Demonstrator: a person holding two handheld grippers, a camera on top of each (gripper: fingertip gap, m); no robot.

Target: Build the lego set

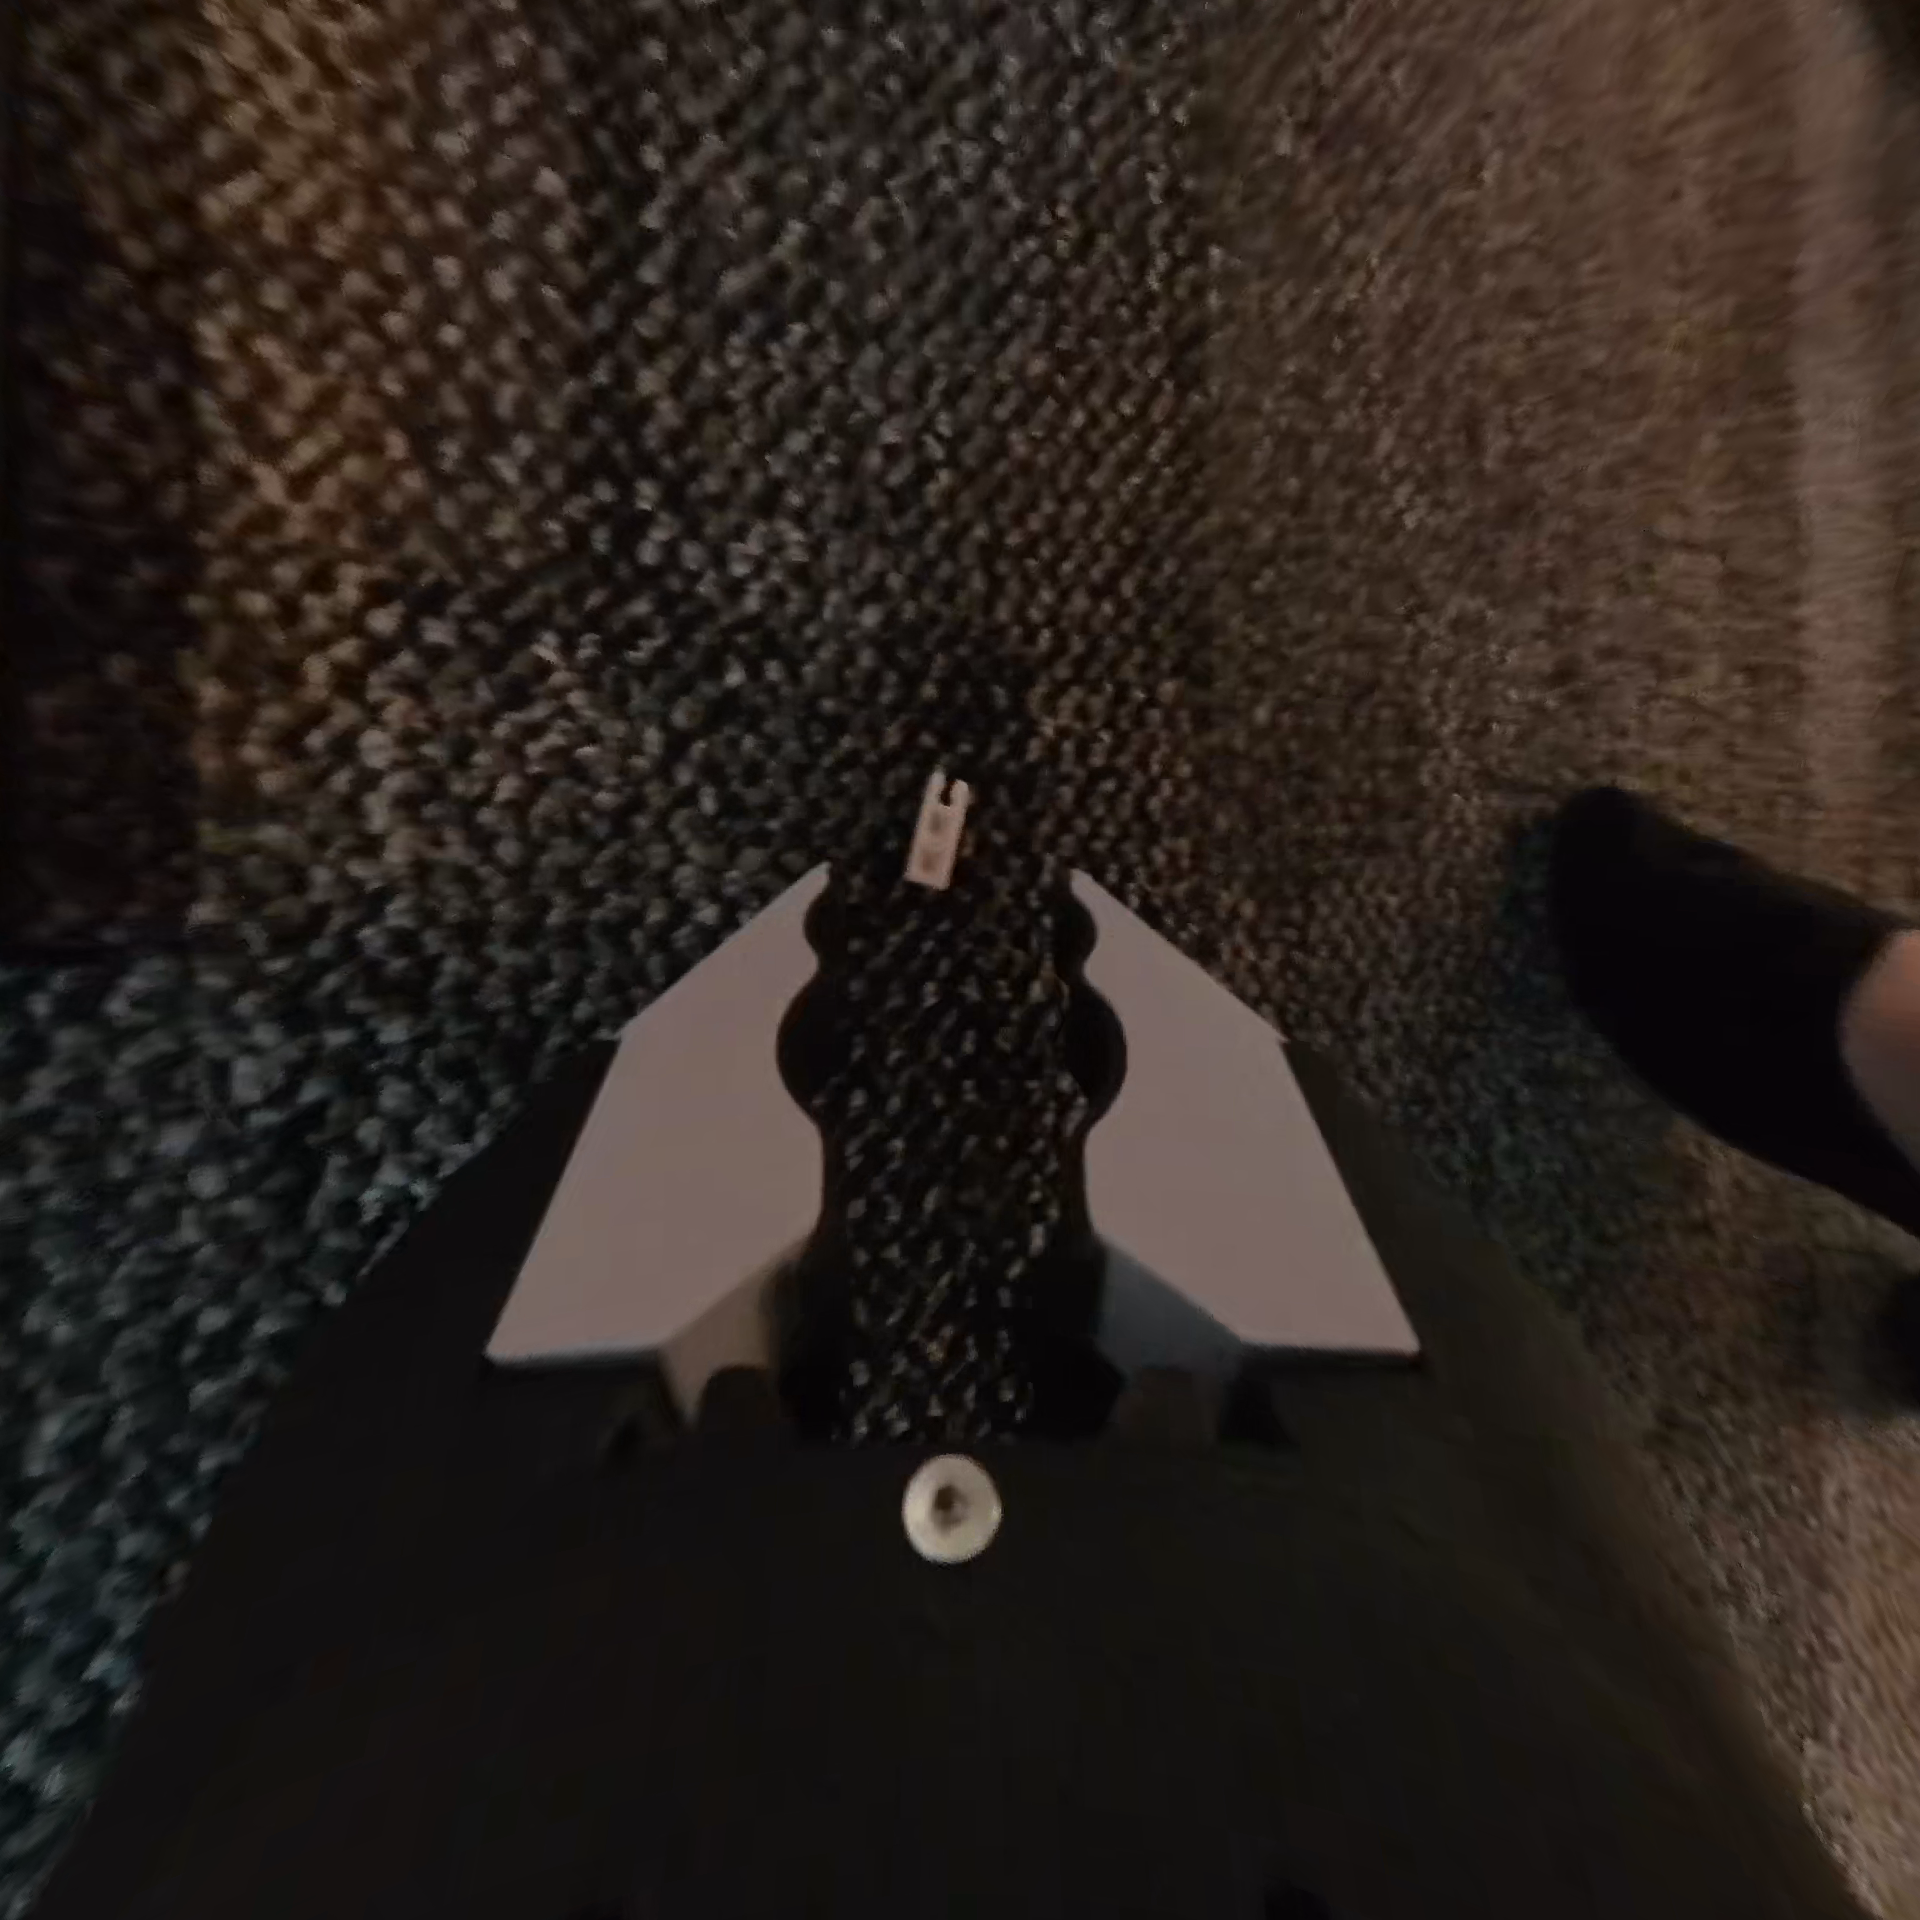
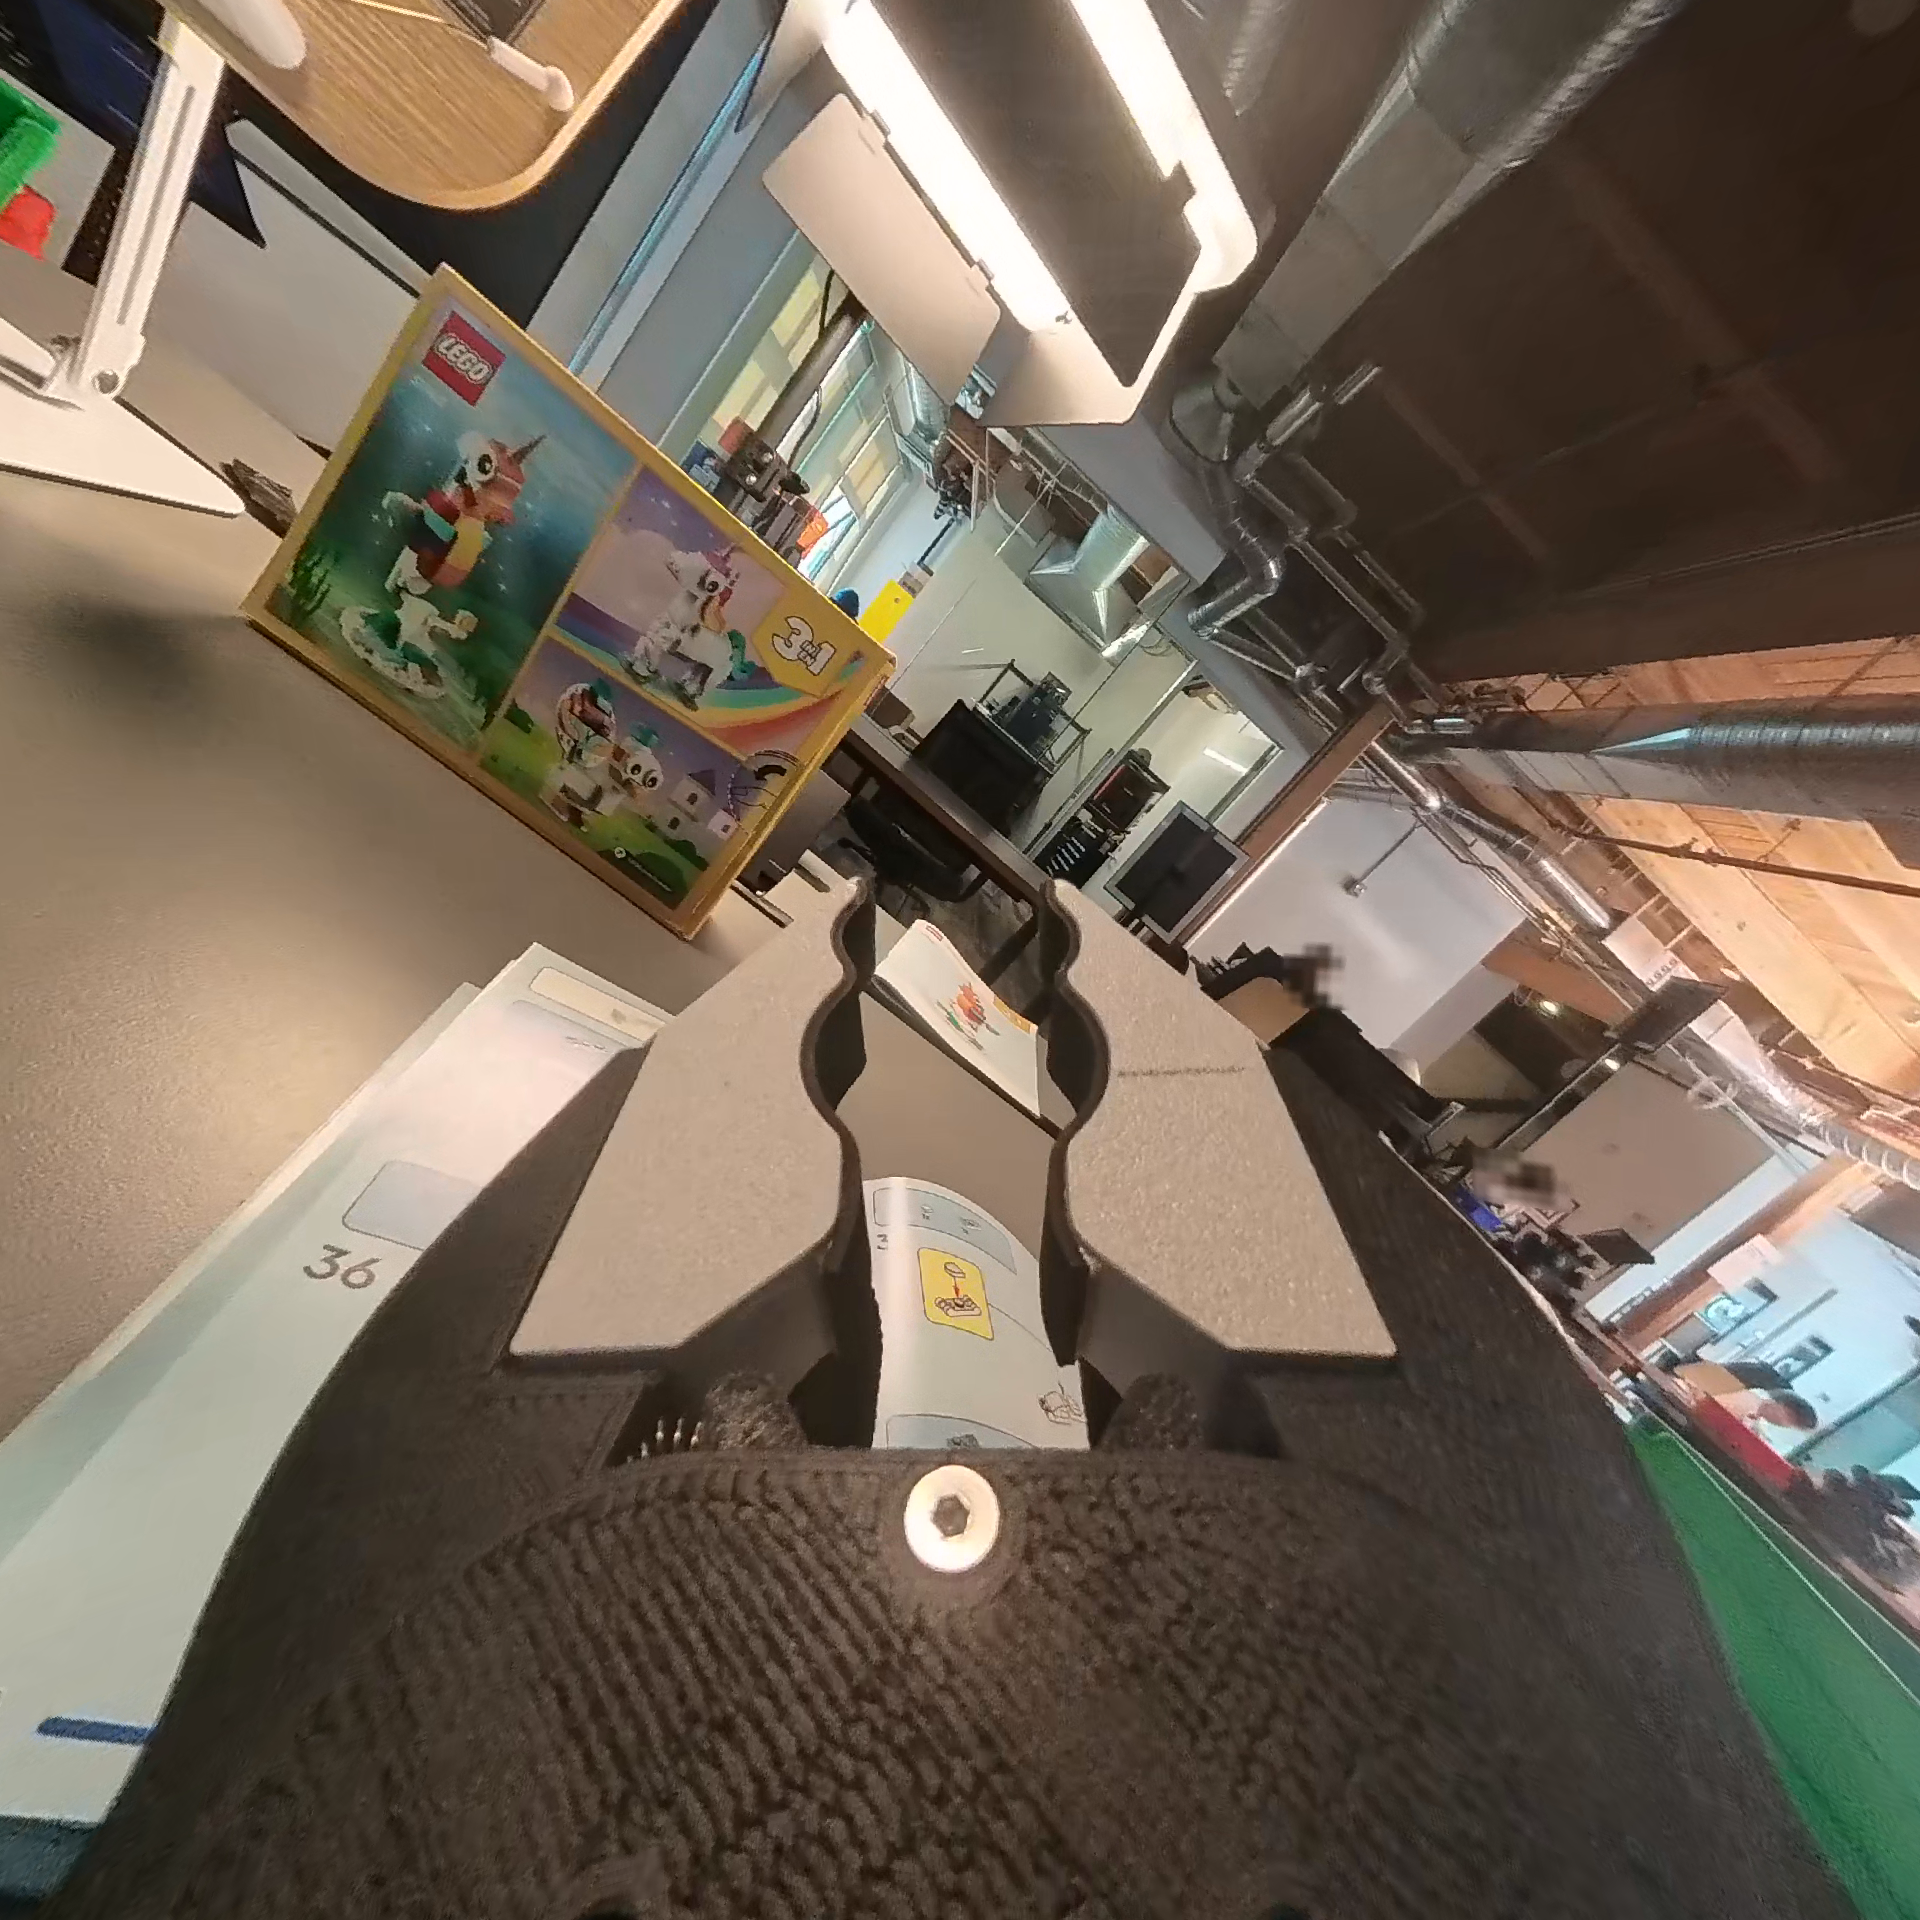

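In the left wrist view my left gripper (image 1: pixel 951 883) points down at a dark speckled carpet (image 1: pixel 727 468). Its jaws stand apart with nothing between them. A small white lego piece (image 1: pixel 940 831) lies on the carpet just beyond the fingertips, in line with the gap. In the right wrist view my right gripper (image 2: pixel 956 894) is open and empty, tilted low over an open instruction booklet (image 2: pixel 260 1299) on a grey table (image 2: pixel 156 779). The lego box (image 2: pixel 561 623) stands upright on the table beyond it.
A person's black shoe (image 1: pixel 1714 987) is on the carpet to the right of the left gripper. A second booklet (image 2: pixel 966 1013) lies past the right fingertips. A white stand (image 2: pixel 135 260) and green (image 2: pixel 26 135) and red (image 2: pixel 26 223) bricks are at the far left.
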